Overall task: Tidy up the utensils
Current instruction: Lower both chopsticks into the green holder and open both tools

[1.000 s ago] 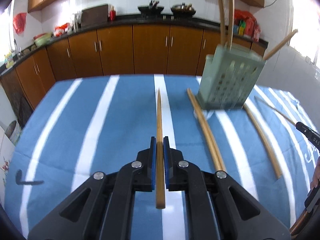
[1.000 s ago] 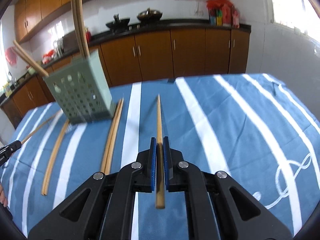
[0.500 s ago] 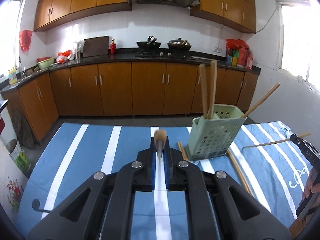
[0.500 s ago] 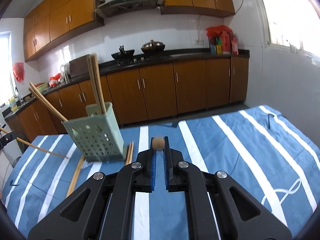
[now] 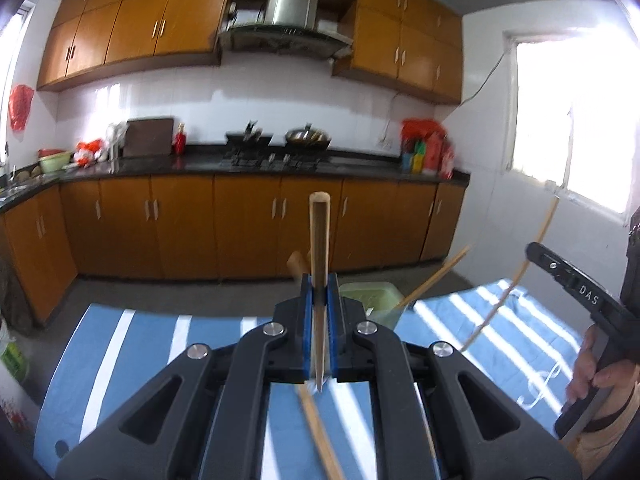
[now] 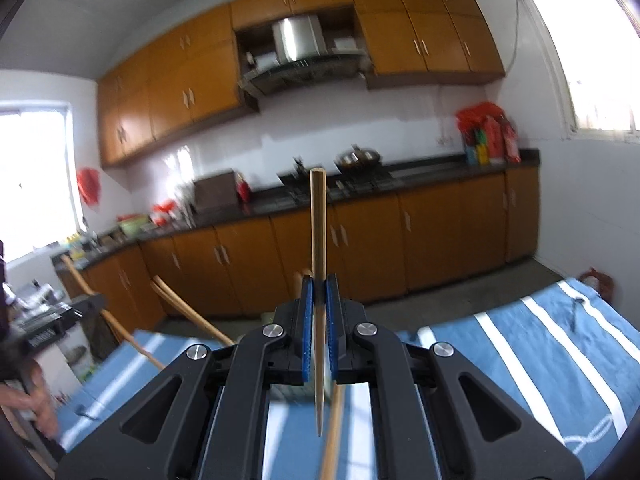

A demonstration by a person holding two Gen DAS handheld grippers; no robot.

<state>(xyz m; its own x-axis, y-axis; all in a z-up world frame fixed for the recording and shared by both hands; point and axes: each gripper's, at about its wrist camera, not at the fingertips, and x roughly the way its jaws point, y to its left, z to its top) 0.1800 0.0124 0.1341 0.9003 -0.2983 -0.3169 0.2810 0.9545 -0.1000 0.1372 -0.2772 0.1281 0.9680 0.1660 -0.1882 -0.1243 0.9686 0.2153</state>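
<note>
My left gripper is shut on a wooden chopstick, held upright with its blunt end up and its tip pointing down. My right gripper is shut on a second chopstick, also upright. The green perforated utensil holder stands just behind the left gripper, largely hidden, with a chopstick leaning out of it. The right gripper also shows at the right edge of the left wrist view, its chopstick held in the air. Loose chopsticks lie on the table below both grippers.
The table has a blue cloth with white stripes. Brown kitchen cabinets and a dark counter with a stove run along the back wall. A person's hand holds the right gripper's handle.
Both grippers have lifted their chopsticks off the table and tilted up, so the chopsticks now stand upright. The views swung from the tabletop to the kitchen wall.
</note>
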